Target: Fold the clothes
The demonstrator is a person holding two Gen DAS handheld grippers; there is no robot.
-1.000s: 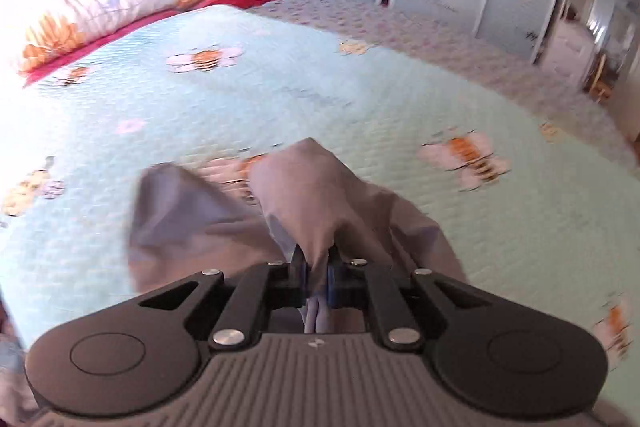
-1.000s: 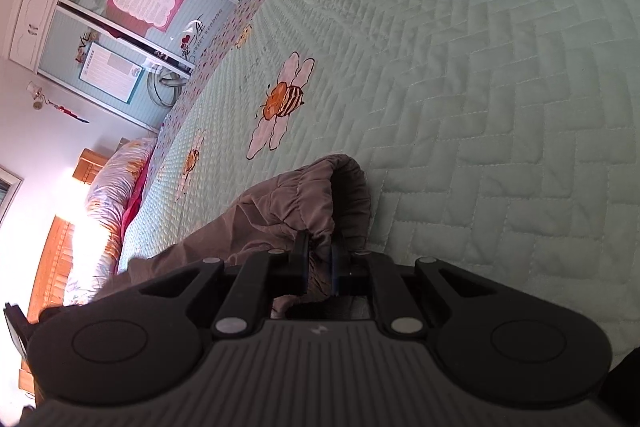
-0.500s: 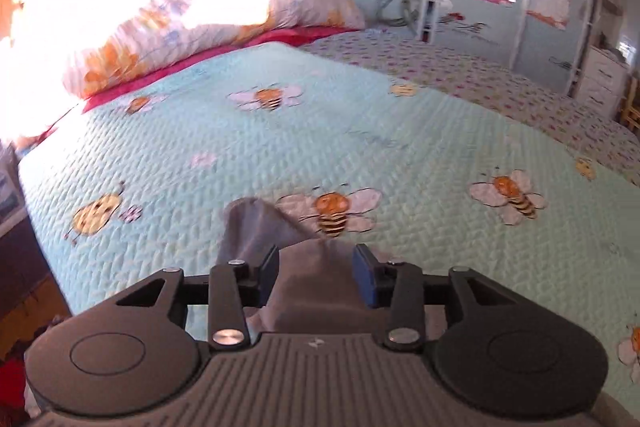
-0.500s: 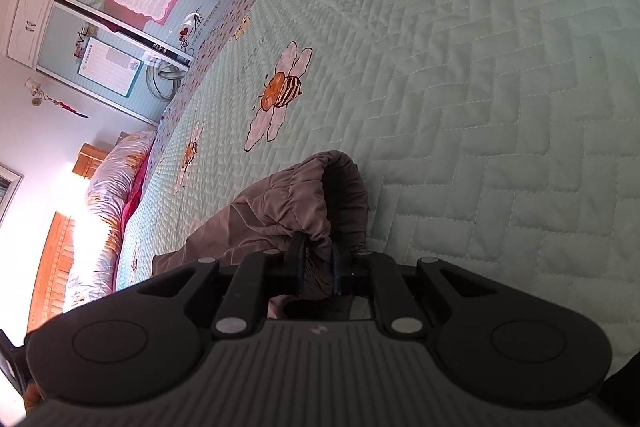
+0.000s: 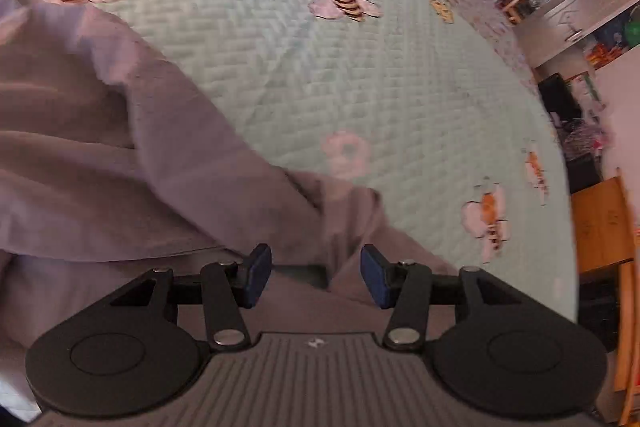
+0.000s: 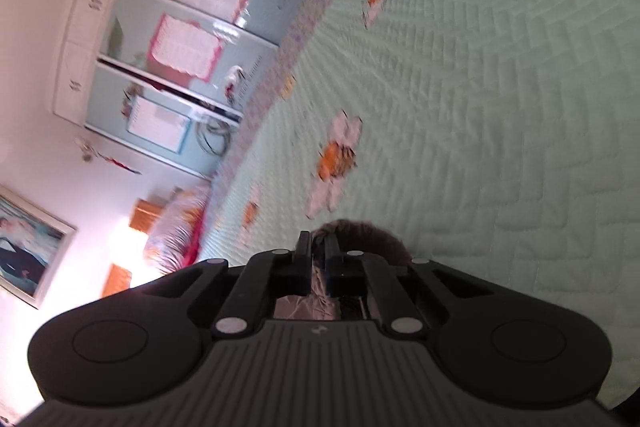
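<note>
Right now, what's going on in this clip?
A person with a handheld gripper in each hand is folding a grey-brown garment on a bed with a mint bee-print quilt. The right gripper is shut on a bunched edge of the garment. The left gripper is open, jaws apart just above the cloth, gripping nothing. The garment lies rumpled, not yet neatly folded. Both views are motion-blurred.

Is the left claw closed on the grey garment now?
No, the left claw stands open, its pads apart, with the grey garment lying loose between them.
</note>
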